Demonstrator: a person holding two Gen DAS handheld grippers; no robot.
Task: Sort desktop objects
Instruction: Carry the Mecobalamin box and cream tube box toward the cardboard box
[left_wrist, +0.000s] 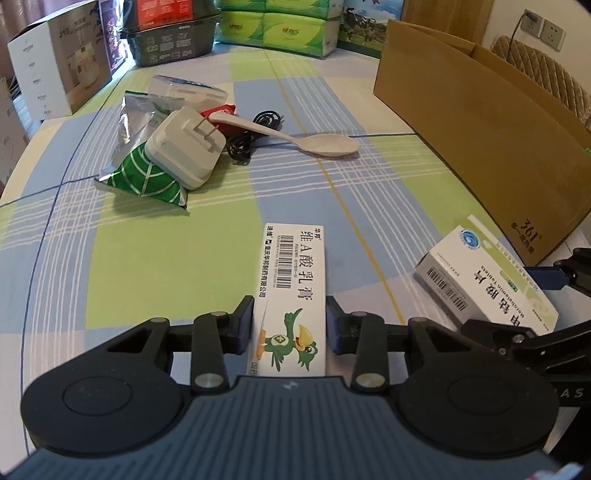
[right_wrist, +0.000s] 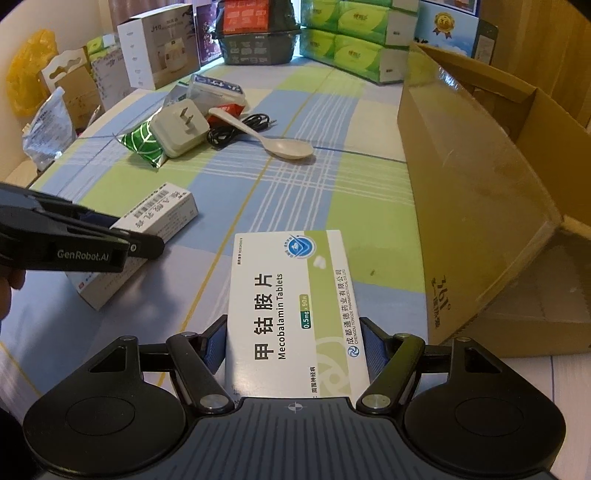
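My left gripper (left_wrist: 290, 325) is shut on a narrow white ointment box (left_wrist: 293, 291) with a green bird print, its pads pressed on the two long sides. The right wrist view shows this ointment box (right_wrist: 159, 218) low over the checked tablecloth. My right gripper (right_wrist: 293, 347) is shut on a white and green Mecobalamin tablet box (right_wrist: 291, 306). In the left wrist view the tablet box (left_wrist: 480, 273) hangs tilted just above the table, to the right of the ointment box. An open brown cardboard box (right_wrist: 480, 221) stands directly right of both.
Further back on the left lies a pile: a white charger plug (left_wrist: 184, 151) on a green snack packet (left_wrist: 147, 181), a cream spoon (left_wrist: 295, 138), a black cable (left_wrist: 247, 140), a clear plastic case (left_wrist: 184, 92). Cartons and green tissue packs (left_wrist: 291, 26) line the far edge.
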